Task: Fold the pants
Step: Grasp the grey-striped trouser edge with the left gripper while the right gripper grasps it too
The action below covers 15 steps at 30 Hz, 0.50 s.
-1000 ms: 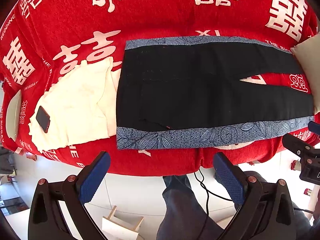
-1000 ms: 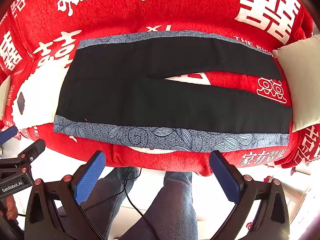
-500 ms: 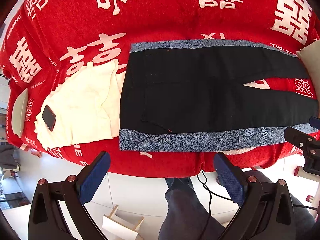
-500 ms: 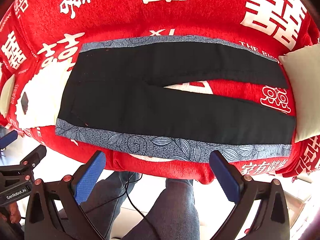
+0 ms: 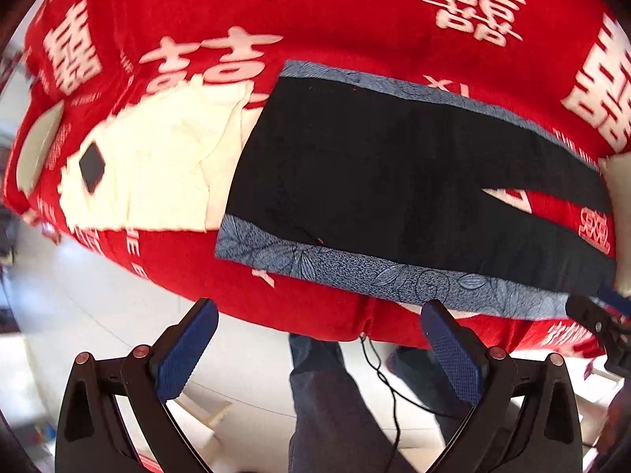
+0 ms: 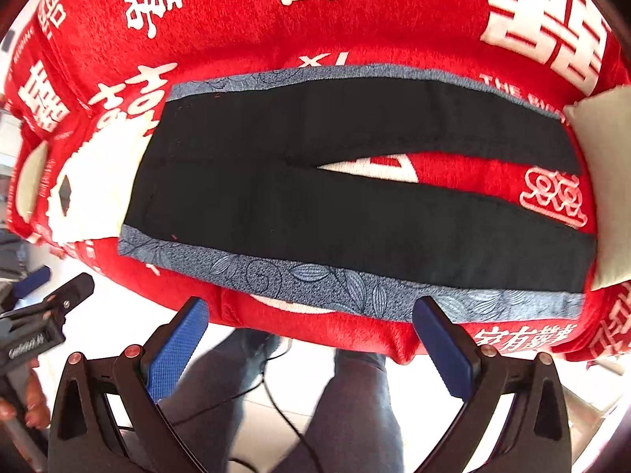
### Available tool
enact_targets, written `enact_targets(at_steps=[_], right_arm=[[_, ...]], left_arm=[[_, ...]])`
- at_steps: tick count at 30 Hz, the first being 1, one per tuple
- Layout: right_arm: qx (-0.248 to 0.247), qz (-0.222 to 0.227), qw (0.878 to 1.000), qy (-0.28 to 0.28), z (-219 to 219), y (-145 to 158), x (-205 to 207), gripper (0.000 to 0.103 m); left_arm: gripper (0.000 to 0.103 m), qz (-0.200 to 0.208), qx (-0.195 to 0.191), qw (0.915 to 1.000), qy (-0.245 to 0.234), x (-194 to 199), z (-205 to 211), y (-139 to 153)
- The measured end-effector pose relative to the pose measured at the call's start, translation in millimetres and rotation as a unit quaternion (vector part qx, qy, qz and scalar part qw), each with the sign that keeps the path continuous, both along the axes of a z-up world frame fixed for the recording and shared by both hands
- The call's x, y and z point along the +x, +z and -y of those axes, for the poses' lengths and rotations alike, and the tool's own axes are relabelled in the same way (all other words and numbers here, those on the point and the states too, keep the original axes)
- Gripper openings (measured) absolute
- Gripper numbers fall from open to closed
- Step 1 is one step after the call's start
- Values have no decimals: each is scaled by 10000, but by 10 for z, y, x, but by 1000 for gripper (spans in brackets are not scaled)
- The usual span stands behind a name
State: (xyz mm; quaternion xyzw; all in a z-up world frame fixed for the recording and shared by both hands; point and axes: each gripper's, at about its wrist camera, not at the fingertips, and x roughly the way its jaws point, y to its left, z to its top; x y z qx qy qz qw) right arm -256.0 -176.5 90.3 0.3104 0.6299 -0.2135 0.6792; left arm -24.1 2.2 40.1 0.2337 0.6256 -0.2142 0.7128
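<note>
Pants (image 6: pixel 355 205) of black cloth with blue leaf-patterned side bands lie flat across the middle of the frame, on my fuzzy red blanket (image 6: pixel 244 27) with white characters. Both my grippers, left gripper (image 5: pixel 319 349) and right gripper (image 6: pixel 311 347), hang at the lower edge, fingers wide apart, holding nothing.
</note>
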Motion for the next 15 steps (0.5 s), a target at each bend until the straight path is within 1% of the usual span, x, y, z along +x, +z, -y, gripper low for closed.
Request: enact_targets(at_steps=[3,5,7,9,11,12,13,14,15], right_arm=[[387,261,9988,-168,69,-88,-158,103],[662,469,9962,-315,82,-167,-228,103],[1131,755,9890,-586,70,-294,-283,103],[1639,1026,9767,-935,13,-486,-313,102],[2161,1264,9602,-1240,-98,-753,-311,93],[2352,1335,9530,-1367,-159,-877,-309,77],[2568,1397,9444,-1502,-230,-1043,-304,67],[2810,1454,9348,-1612,-309,-1221,-295,65],[2983,1493,9274,-1692,-376,-1376,-284,63]], left_arm=[[103,-339,-300,9971,611,41,-176,-142],[103,-507,-400,9937,913,75,-275,-255],[103,-669,-526,9901,1117,115,-360,-396],[103,-818,-700,9866,1228,189,-428,-576],[103,-995,-848,9831,1282,278,-480,-836],[103,-1054,-916,9817,1291,318,-502,-970],[102,-1083,-996,9808,1283,347,-522,-1072],[95,-1106,-1050,9801,1268,376,-538,-1176],[92,-1157,-1088,9796,1234,401,-552,-1291]])
